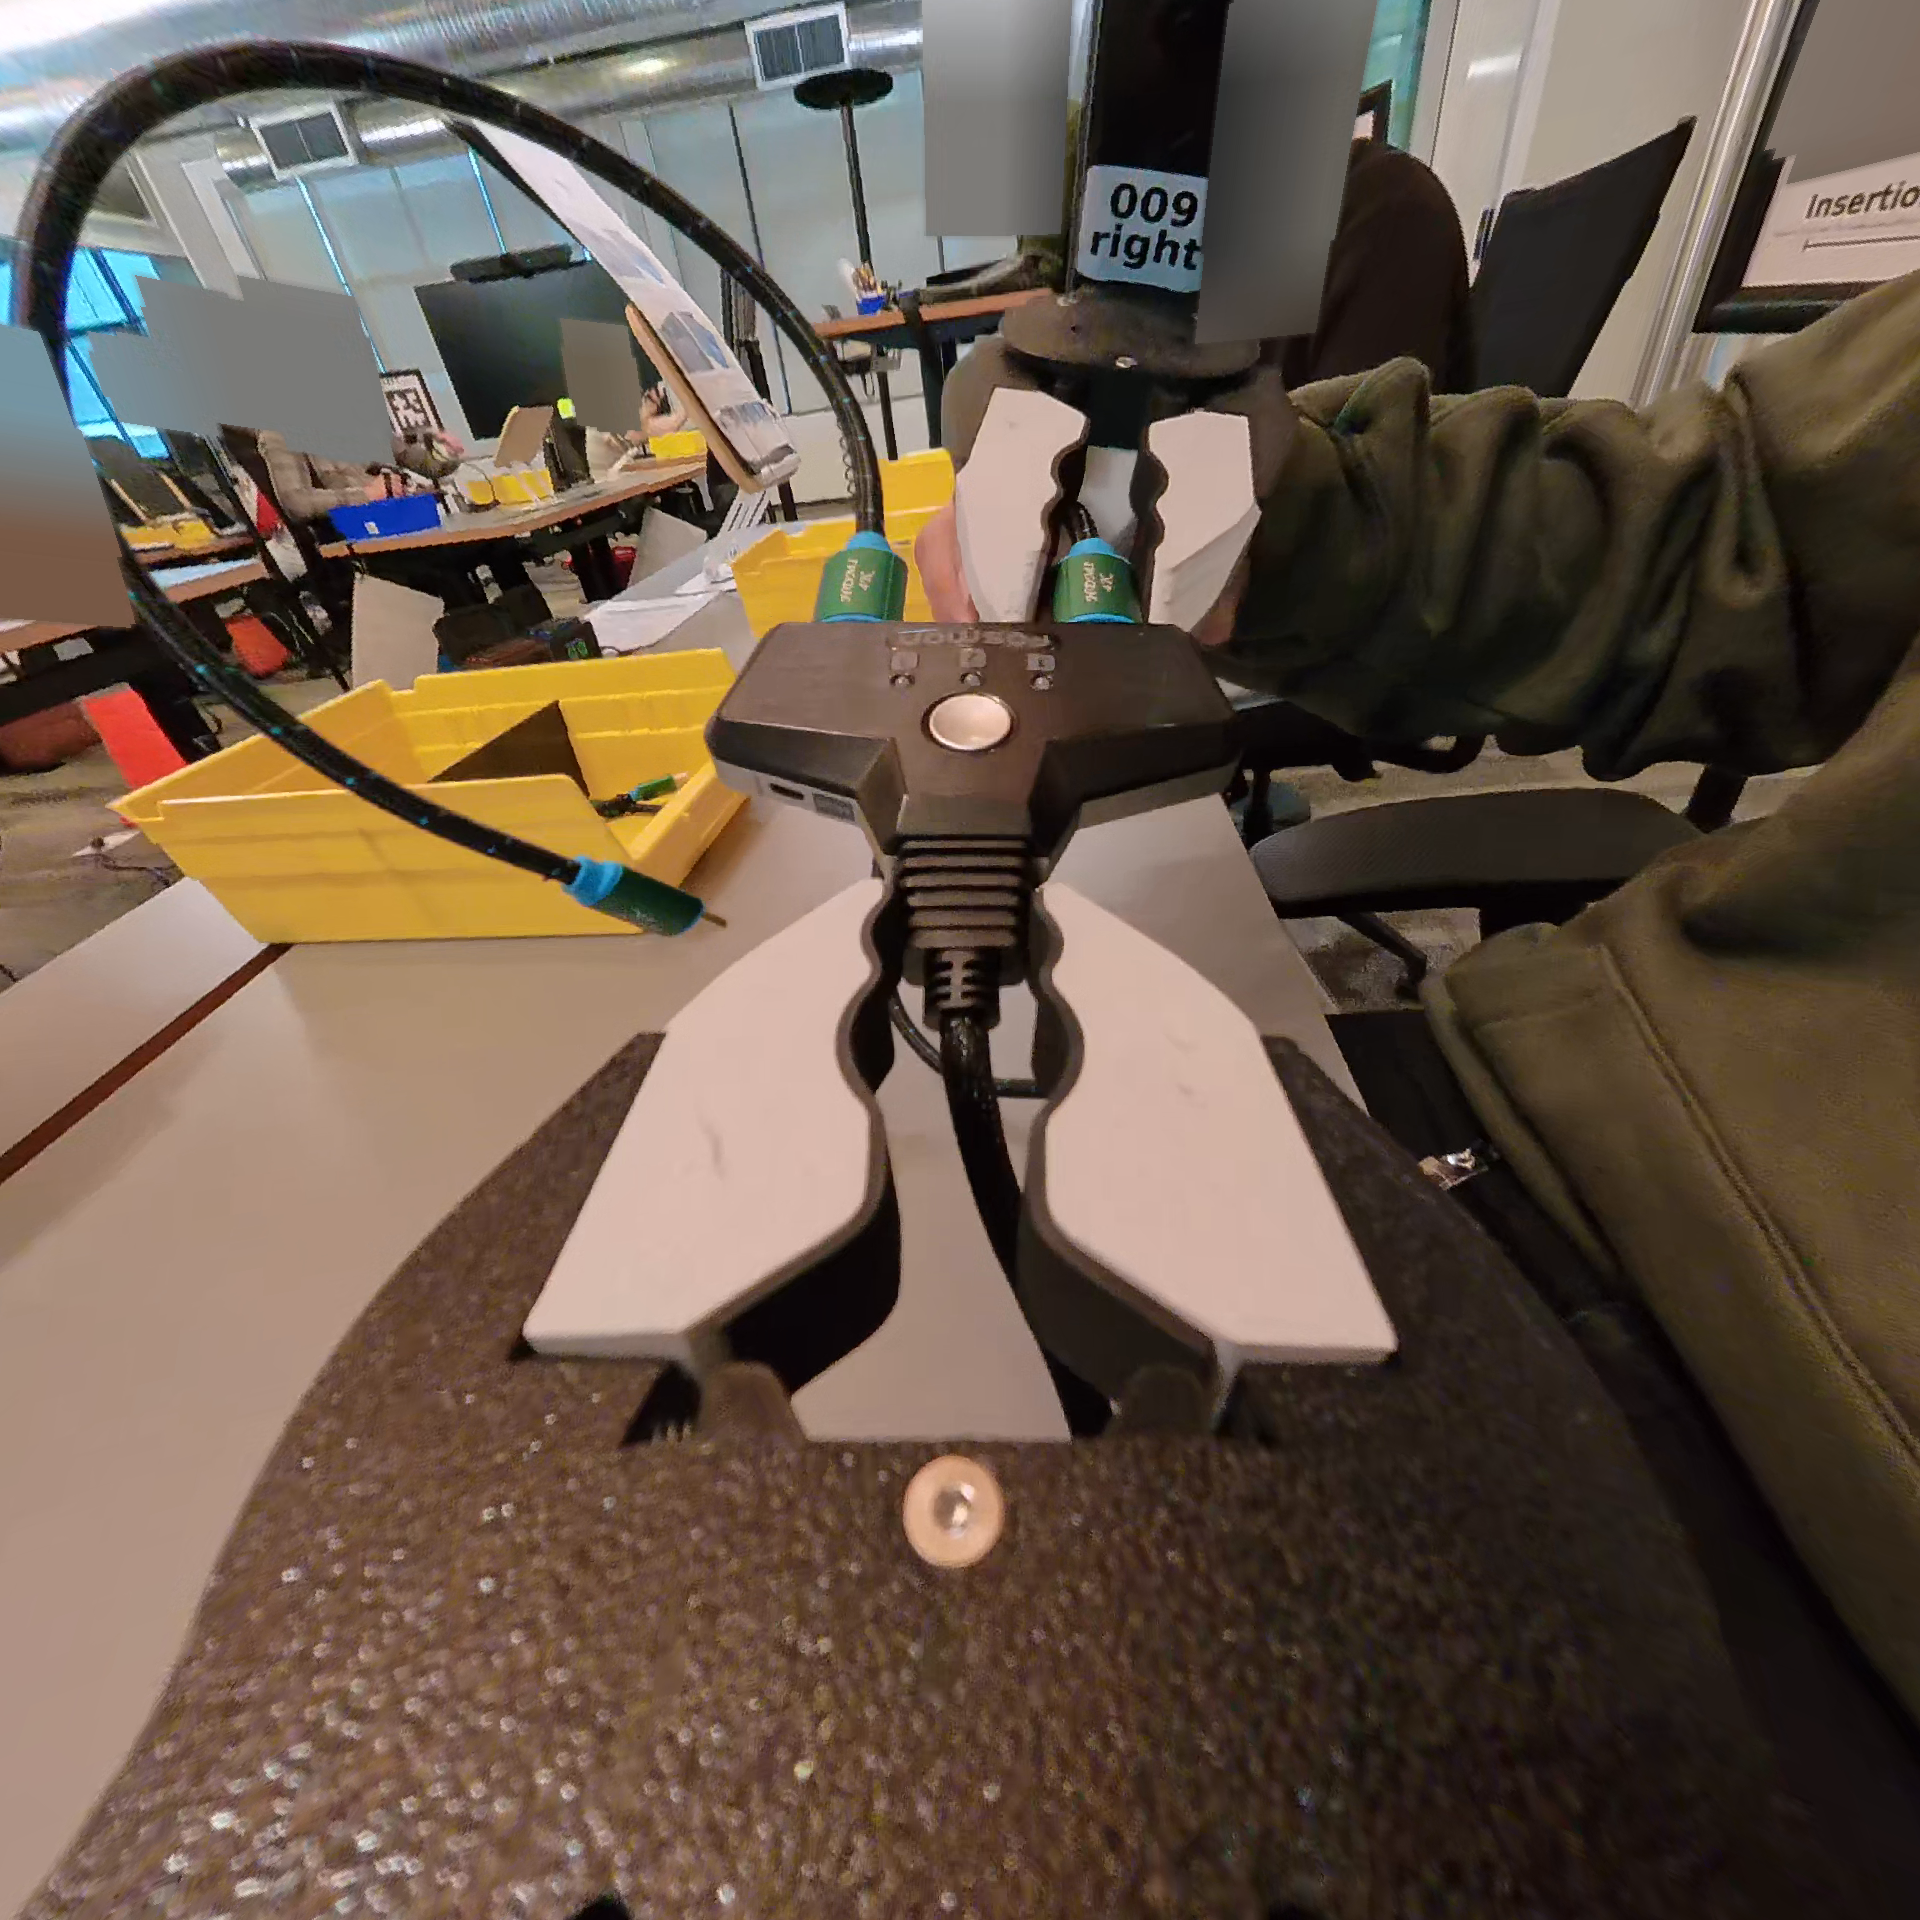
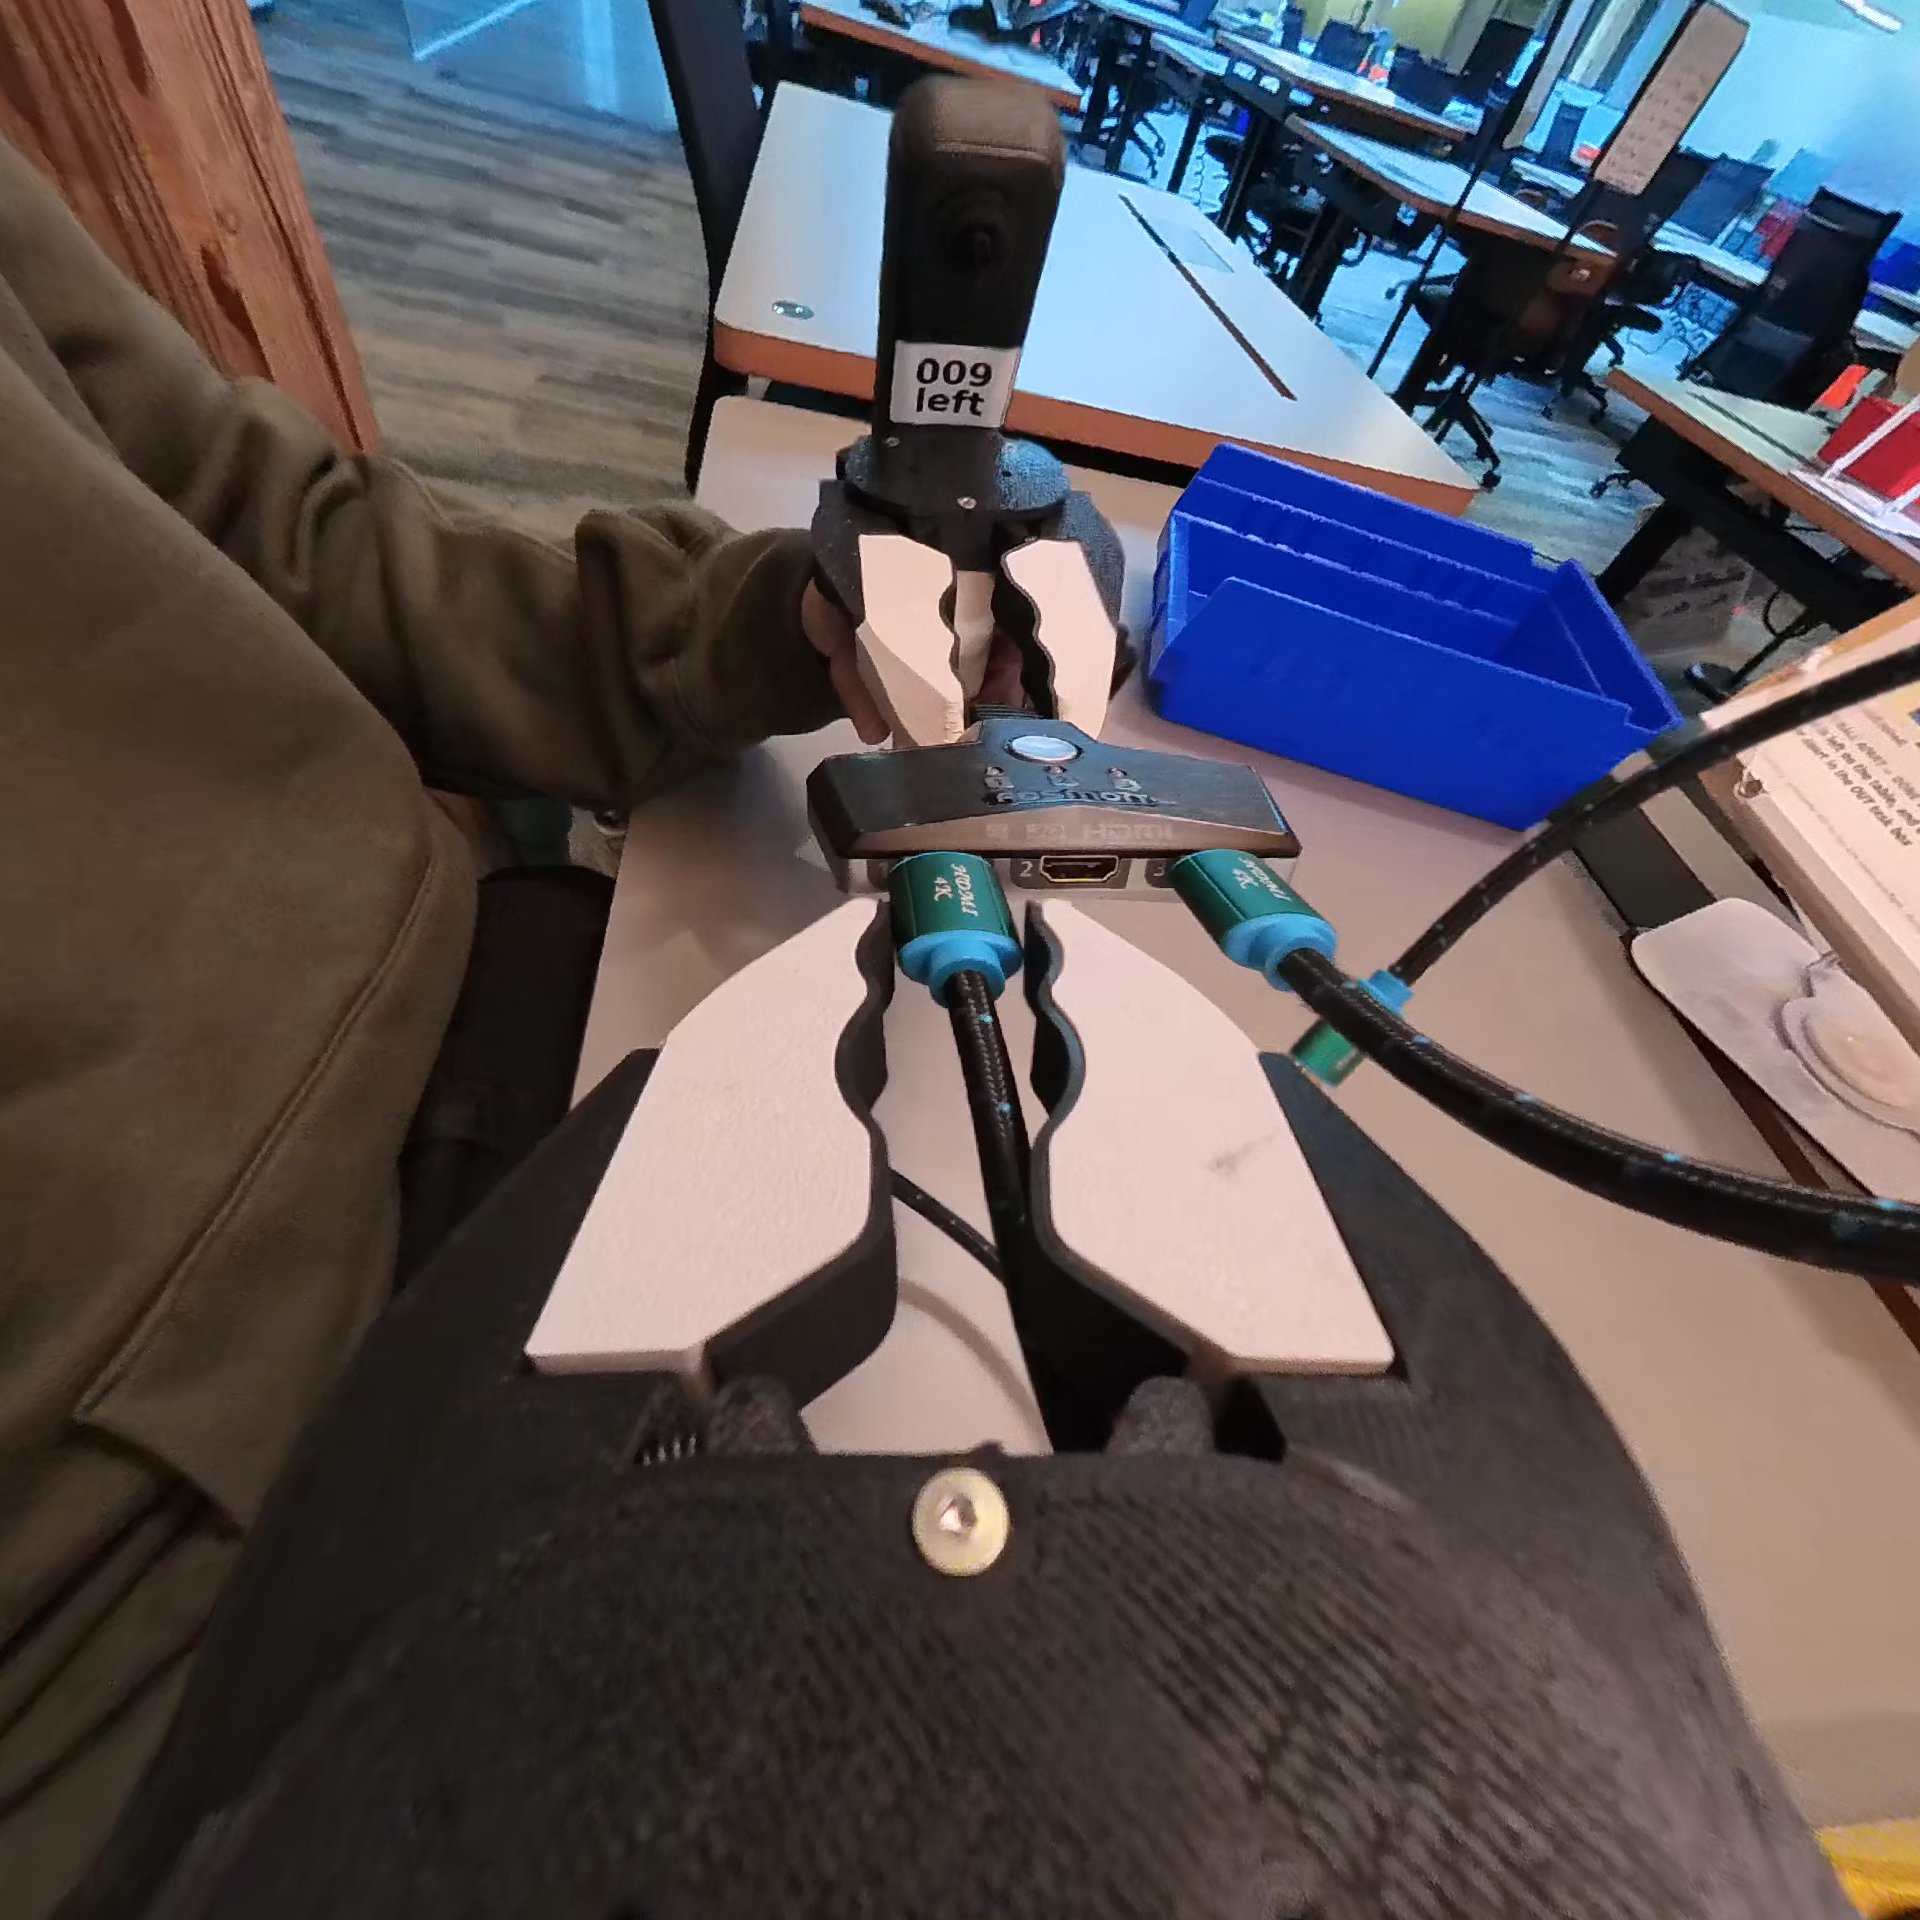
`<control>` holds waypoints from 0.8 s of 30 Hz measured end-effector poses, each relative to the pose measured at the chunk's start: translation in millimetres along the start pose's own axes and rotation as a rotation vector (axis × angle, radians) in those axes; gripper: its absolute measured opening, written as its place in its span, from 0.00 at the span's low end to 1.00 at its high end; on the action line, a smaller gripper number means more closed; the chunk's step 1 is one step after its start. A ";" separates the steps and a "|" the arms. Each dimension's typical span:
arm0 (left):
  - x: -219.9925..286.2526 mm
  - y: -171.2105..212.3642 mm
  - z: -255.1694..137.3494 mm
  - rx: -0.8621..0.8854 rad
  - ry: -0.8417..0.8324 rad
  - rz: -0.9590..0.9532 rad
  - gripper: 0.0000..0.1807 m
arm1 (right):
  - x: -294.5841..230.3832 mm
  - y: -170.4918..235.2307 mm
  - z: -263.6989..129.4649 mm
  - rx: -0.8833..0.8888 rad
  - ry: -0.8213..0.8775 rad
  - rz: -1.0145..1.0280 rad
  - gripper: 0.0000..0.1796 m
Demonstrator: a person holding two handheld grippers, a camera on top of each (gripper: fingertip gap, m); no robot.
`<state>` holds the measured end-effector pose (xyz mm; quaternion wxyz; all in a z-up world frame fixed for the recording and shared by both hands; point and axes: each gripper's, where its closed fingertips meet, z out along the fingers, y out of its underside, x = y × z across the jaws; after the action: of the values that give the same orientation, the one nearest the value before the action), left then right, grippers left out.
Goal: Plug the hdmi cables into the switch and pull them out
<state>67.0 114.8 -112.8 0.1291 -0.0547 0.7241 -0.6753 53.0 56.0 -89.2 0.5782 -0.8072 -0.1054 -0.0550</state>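
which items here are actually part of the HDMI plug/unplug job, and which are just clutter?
In the job:
switch
left gripper, clamped on the switch's cable boot
right gripper, around the left-port plug
second plug, in the far port
loose plug

Clutter:
blue bin
yellow bin
printed sheet

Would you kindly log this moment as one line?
left gripper: grips switch tail | right gripper: around plug | middle port empty
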 end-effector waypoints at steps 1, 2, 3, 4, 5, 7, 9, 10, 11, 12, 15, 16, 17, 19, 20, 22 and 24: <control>0.5 0.2 -0.1 -0.015 0.001 0.002 0.12 | -0.2 0.3 -0.2 0.007 0.008 0.002 0.14; 0.9 0.7 -0.3 -0.028 0.000 0.008 0.12 | -0.7 1.1 0.0 0.010 0.012 0.000 0.14; 1.2 1.4 -0.5 -0.040 -0.001 0.016 0.12 | -0.6 2.2 0.3 0.013 0.019 0.001 0.14; 1.8 2.2 -0.7 -0.047 0.002 0.022 0.12 | -1.1 3.4 0.6 0.016 0.019 0.004 0.15; 2.5 2.9 -1.2 -0.050 0.005 0.032 0.12 | -2.9 3.3 0.8 0.027 0.009 0.014 0.15; 3.1 4.4 -2.1 -0.052 0.010 0.045 0.12 | -5.4 0.2 0.4 0.064 -0.015 0.056 0.14; 1.9 5.4 -2.3 -0.058 0.004 0.048 0.12 | -3.9 0.7 0.7 0.069 -0.011 0.082 0.14; 2.0 6.3 -1.8 -0.065 0.003 0.052 0.12 | -4.5 1.3 1.7 0.068 -0.014 0.088 0.14; 2.4 7.0 -0.9 -0.070 0.003 0.059 0.12 | -6.8 0.0 2.9 0.077 -0.029 0.098 0.13; 2.8 7.6 0.2 -0.075 0.002 0.064 0.12 | -7.3 -0.1 4.7 0.078 -0.031 0.112 0.11; 1.4 10.0 1.9 -0.087 -0.007 0.068 0.12 | -1.7 3.1 8.4 0.055 0.012 0.094 0.00; 0.8 10.3 1.4 -0.083 -0.007 0.063 0.12 | -1.4 3.9 8.4 0.046 0.007 0.107 0.00; 0.1 10.8 1.0 -0.078 -0.007 0.058 0.12 | 0.4 3.5 7.5 0.048 0.013 0.118 0.00; -2.0 12.1 -0.2 -0.076 -0.013 0.051 0.12 | 4.8 5.9 5.3 0.038 0.038 0.132 0.22; -2.3 13.1 -0.8 -0.079 -0.013 0.051 0.12 | 6.5 10.3 4.4 0.009 0.047 0.135 0.23; -2.9 13.9 -1.1 -0.085 -0.016 0.054 0.12 | 3.6 12.7 4.0 -0.004 0.034 0.120 0.17; -2.4 14.4 -0.2 -0.090 -0.015 0.059 0.12 | -0.2 9.7 5.4 0.017 0.019 0.111 0.09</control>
<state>70.6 116.8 -126.8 0.1517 -0.0442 0.7541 -0.6374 54.8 58.1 -100.0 0.5882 -0.8063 -0.0557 -0.0295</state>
